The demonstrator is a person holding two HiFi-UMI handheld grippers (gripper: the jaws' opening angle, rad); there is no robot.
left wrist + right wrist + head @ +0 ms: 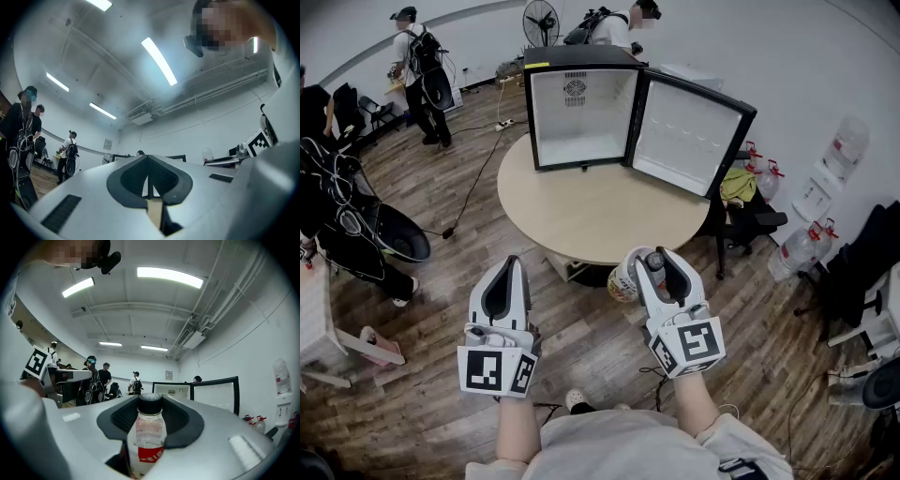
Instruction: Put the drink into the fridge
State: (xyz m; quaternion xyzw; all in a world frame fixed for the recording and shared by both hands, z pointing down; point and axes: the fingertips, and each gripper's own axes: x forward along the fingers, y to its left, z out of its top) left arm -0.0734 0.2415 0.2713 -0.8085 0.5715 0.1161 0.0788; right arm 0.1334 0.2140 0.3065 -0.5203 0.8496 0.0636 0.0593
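Note:
A clear drink bottle (625, 280) with a black cap and a red label stands upright between the jaws of my right gripper (660, 266), which is shut on it, low and in front of the round table (591, 211). The right gripper view shows the bottle (150, 432) gripped at its neck. A black mini fridge (581, 112) stands at the table's far side, its white inside bare and its door (689, 136) swung wide to the right. My left gripper (510, 264) hangs to the left of the bottle, shut with nothing in it; its pads (149, 178) meet.
People stand at the back left (420, 75) and behind the fridge (614, 26). A fan (542, 21) is at the back. Water jugs (802, 248) and a chair stand to the right. Black bags (356, 230) and a cable (473, 187) lie on the wooden floor at left.

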